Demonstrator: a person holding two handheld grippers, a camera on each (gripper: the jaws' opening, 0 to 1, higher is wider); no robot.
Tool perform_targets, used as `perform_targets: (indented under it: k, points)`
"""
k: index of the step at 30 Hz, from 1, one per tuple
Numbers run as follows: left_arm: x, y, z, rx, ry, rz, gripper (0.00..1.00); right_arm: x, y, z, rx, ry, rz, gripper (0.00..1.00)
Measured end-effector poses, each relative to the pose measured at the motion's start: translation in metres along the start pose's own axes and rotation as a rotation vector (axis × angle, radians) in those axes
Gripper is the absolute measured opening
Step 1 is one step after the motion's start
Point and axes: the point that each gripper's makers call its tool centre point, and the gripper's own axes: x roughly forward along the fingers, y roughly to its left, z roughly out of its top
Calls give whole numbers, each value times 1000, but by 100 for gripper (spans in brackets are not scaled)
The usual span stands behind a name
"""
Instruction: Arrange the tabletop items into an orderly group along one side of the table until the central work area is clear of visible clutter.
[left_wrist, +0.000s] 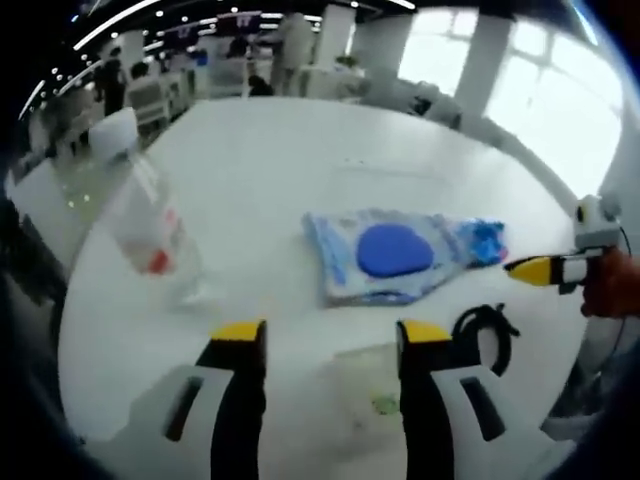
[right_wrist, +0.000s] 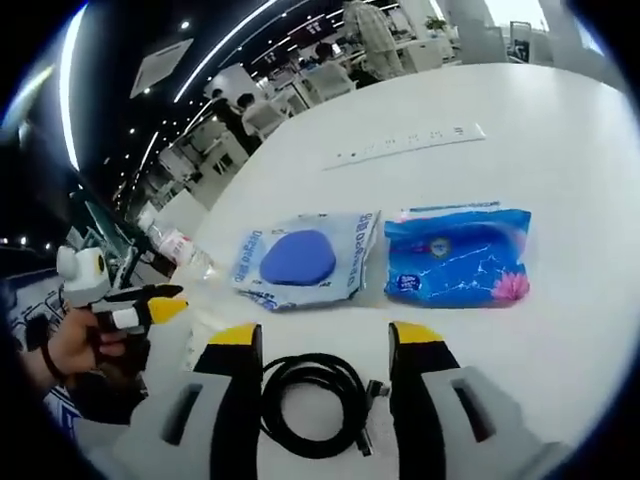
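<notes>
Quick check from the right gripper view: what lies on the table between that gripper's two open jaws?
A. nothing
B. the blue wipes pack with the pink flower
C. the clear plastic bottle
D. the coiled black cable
D: the coiled black cable lies between the right gripper jaws, which stand apart.

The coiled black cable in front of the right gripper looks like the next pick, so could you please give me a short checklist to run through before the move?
1. Right gripper open: ok, jaws spread apart with nothing between them.
2. Coiled black cable lined up: ok, it lies on the white table between the jaws.
3. Cable free of neighbours: ok, the clear pouch with a blue oval pad and the blue wipes pack lie beyond it, apart.
4. Left gripper empty: ok, open.
5. Clear plastic bottle stable: cannot tell, it looks tilted and blurred.
6. Central area cleared: not ok, items remain there.
</notes>
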Motion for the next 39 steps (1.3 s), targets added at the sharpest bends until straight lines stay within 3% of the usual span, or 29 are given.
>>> perform_targets:
  k: [12,25,31,34,39]
  points:
    - [-20,3,-17,5,-18,0,58,-16,10,-10,-49,-19,9,51]
    - [-36,3,-38,-27,-7,-13,65,-42,-3,-41,-45,2,-5,54]
    - [-41,-2,-45,-29,-6,-16,67,-51,-6,-47,-25,-7,-9,54]
    - [-43,-3,-51,-26,-2,-20,69,-58,-9,-53,-86,18,-41,56]
    - [-49,-4,-60,-38,-5,-25,72,-69,-13,-59,-99,13,-69,60]
